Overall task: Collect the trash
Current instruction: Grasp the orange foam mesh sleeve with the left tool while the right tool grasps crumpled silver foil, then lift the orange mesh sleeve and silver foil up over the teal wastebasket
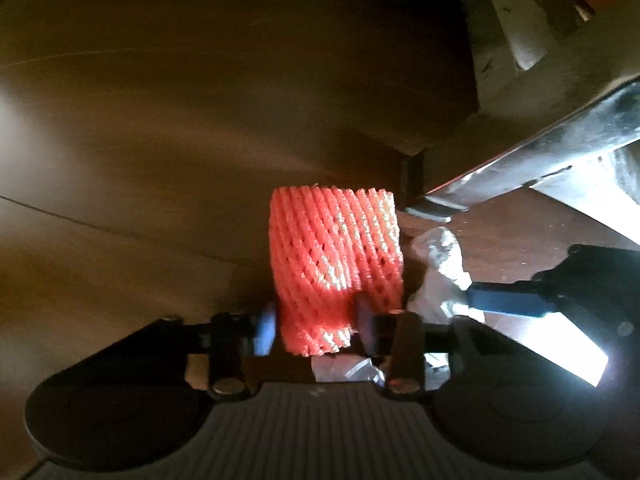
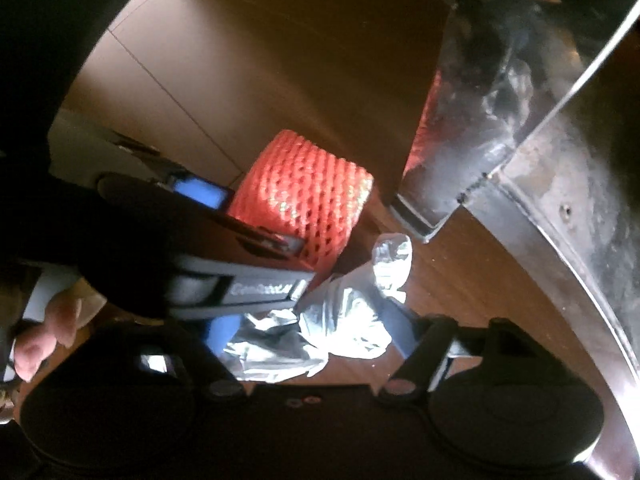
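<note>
1. Biggest thing going is the brown wooden floor [image 1: 140, 128], shiny planks with a couple of seam lines running across. Everything else sits on it, and there's a hard patch of sunlight near the right edge of the left wrist view.

2. Next up, a shiny bent sheet-metal piece with riveted seams [image 2: 532, 168]. It fills the right side of the right wrist view, and its lower corner comes down to the floor just beside the trash. You can see an orange reflection on its face.

3. The orange foam mesh fruit sleeve [image 1: 336, 256], a squat netted tube, lies on the floor close to that metal corner. The left gripper [image 1: 316, 326] has its blue pads [image 1: 266, 330] pinched on the near end of the sleeve, one each side, and the foam looks squashed in between them. So that one's clamped on the net.

4. Just beside the sleeve, toward the metal piece, is a crumpled piece of clear, whitish plastic wrap [image 2: 344, 320], lit up by the sun. The right gripper [image 2: 316, 332] straddles it with its fingers spread either side. They don't look like they're pressing on it, so it's open around the wrapper.

5. Smallest bit: the person's fingers [image 2: 44, 332] show at the left edge of the right wrist view, behind the left gripper's black body.
</note>
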